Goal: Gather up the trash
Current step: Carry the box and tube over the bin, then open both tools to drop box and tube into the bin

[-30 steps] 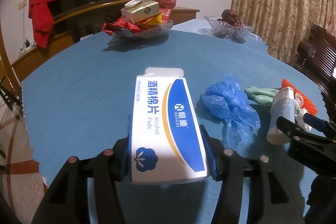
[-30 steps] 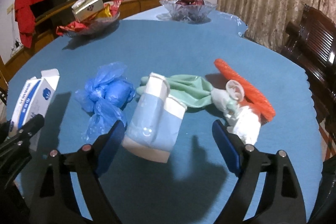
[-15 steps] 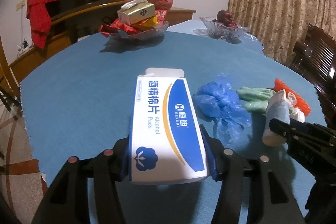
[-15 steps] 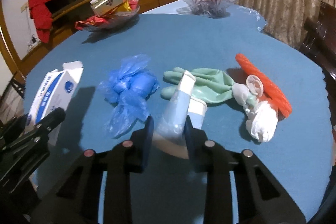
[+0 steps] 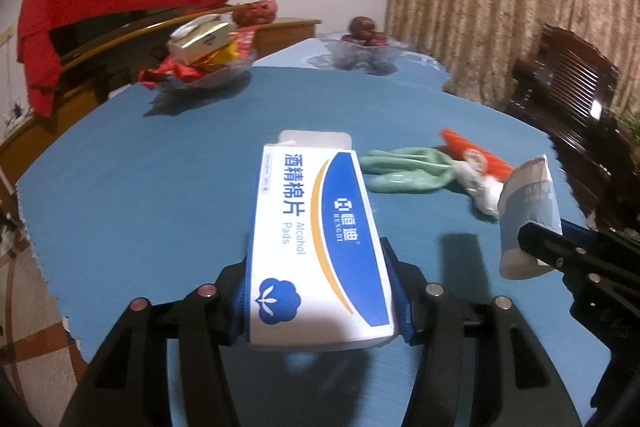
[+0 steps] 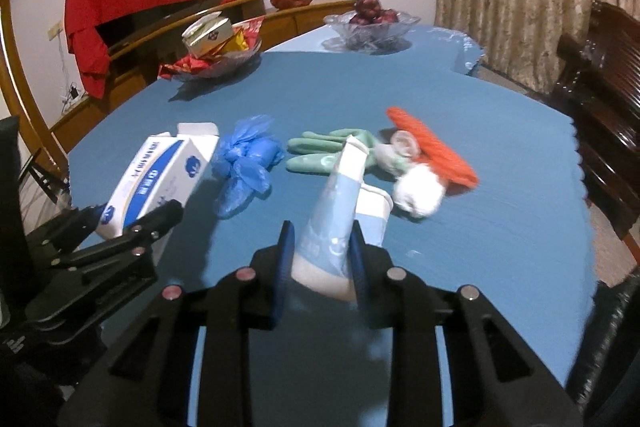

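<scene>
Blue cloth covers the round table (image 6: pixel 400 95), with two glass bowls at its far edge, a red drape on the far-left wall and a curtain on the right. No bin or bag shows in either view, so where the trash must go cannot be told. Loose litter lies mid-table in a row from left to right: a crumpled blue plastic bag (image 6: pixel 246 163), a pale green glove (image 6: pixel 320 151), a white wad (image 6: pixel 418 193) and an orange strip (image 6: pixel 434 147). On the left, the left gripper (image 5: pixel 320 301) is clamped across the near end of the alcohol pads box (image 5: pixel 316 227), whose long axis runs away from the claw toward the far side. Just to its right, the right gripper (image 6: pixel 322 261) pinches the base of a flattened light blue paper cup (image 6: pixel 340 211), which tilts up and away. Both claws being full, I judge the next move is a carry; the blue bag lies nearest, between the two grippers.
</scene>
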`<state>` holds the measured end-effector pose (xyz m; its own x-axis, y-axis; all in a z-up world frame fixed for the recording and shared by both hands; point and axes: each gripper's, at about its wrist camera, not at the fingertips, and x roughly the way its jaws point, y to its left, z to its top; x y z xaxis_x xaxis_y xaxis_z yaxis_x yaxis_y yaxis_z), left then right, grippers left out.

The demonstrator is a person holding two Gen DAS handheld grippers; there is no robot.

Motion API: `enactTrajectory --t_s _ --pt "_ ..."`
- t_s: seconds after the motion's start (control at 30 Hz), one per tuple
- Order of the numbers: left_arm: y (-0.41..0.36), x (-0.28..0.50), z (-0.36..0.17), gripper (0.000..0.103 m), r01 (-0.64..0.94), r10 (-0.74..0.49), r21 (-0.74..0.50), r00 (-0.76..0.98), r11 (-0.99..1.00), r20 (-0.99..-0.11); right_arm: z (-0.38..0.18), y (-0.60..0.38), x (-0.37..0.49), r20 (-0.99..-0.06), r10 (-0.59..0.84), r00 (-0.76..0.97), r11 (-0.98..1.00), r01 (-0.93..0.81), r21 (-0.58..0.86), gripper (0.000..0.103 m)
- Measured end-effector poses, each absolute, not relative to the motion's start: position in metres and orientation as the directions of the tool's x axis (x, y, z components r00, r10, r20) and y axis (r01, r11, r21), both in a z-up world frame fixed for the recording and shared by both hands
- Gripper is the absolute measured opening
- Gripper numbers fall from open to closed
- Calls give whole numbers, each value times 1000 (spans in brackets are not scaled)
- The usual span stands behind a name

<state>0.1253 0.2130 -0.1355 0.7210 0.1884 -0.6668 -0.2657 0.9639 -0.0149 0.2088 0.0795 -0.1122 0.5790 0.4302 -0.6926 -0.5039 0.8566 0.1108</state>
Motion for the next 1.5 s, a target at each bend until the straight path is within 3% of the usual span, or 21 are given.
enactTrajectory --t_s 0.77,1.13,1.5 --pt "19 128 -87 55 134 -144 -64 770 989 -621 -53 -130 131 -603 193 774 979 -194 64 25" --pt "-91 128 -90 55 352 -327 -86 715 932 -618 -72 -242 97 -628 -1 778 999 25 28 24" --pt "-179 133 -109 55 496 -443 -114 619 861 -648 -105 -301 85 -664 -81 743 990 137 32 24"
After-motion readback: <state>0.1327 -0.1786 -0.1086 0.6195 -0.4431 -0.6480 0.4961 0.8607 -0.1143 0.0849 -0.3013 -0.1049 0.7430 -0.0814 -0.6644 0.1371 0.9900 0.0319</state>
